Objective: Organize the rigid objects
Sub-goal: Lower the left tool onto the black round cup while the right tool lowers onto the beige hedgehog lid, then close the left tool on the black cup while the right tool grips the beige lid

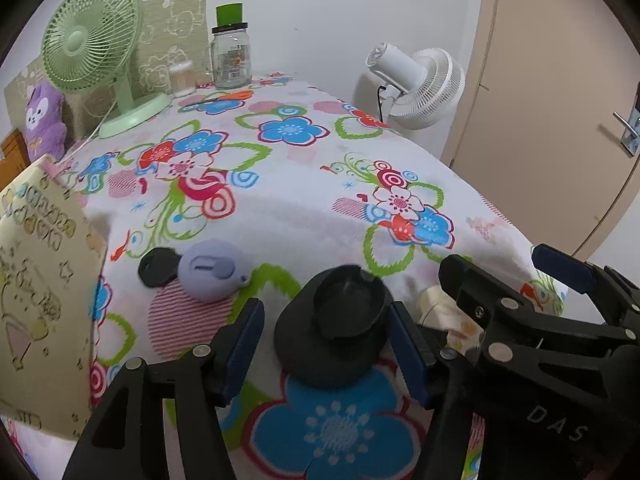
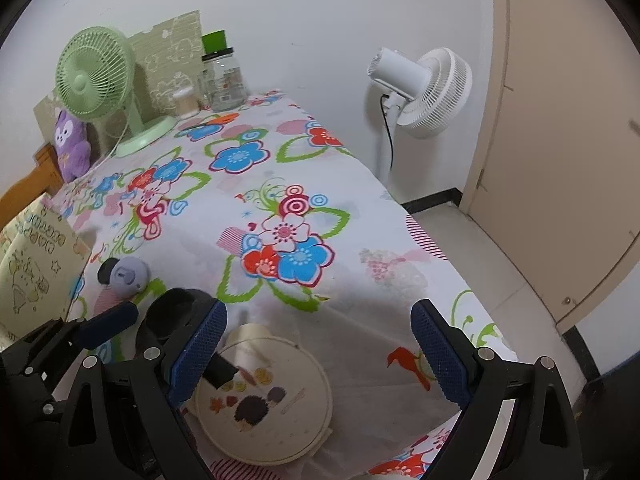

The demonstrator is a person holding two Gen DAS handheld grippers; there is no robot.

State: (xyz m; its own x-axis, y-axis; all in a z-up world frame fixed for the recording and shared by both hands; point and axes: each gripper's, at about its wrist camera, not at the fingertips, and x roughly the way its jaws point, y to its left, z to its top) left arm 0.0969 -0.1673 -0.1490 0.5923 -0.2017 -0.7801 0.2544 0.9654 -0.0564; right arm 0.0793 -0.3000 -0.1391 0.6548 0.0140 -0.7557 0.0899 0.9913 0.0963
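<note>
1. Nearest the cameras, the left tool (image 1: 326, 344) has its blue-padded fingers spread either side of a black hat-shaped object (image 1: 340, 320) on the floral-covered worktop (image 1: 280, 184), near its front edge; the pads flank the crown closely, but whether they grip it yet cannot be told.
2. Just to its right, the right tool (image 2: 318, 354) hangs with jaws wide apart over a round cream lid (image 2: 266, 400) printed with a hedgehog picture, holding nothing; the lid lies at the front edge of the worktop.
3. Judged from this, the step in hand is the pick-up of the black hat-shaped object: the fingers should close on the raised crown rather than the sloping brim, squarely and low, so the rigid piece does not twist or pop out.
4. The two tools sit close together, so the right one is best kept still to avoid a knock.
5. Slightly farther, toward the left edge, a lilac round case (image 1: 212, 270) touches a small black cap (image 1: 154, 268), beside a cream printed box (image 1: 44, 300).
6. At the far edge stand a green desk fan (image 1: 94, 40), a glass jar (image 1: 231, 58) and a purple plush toy (image 1: 42, 120); a white pedestal fan (image 2: 420, 88) stands beyond the worktop.
</note>
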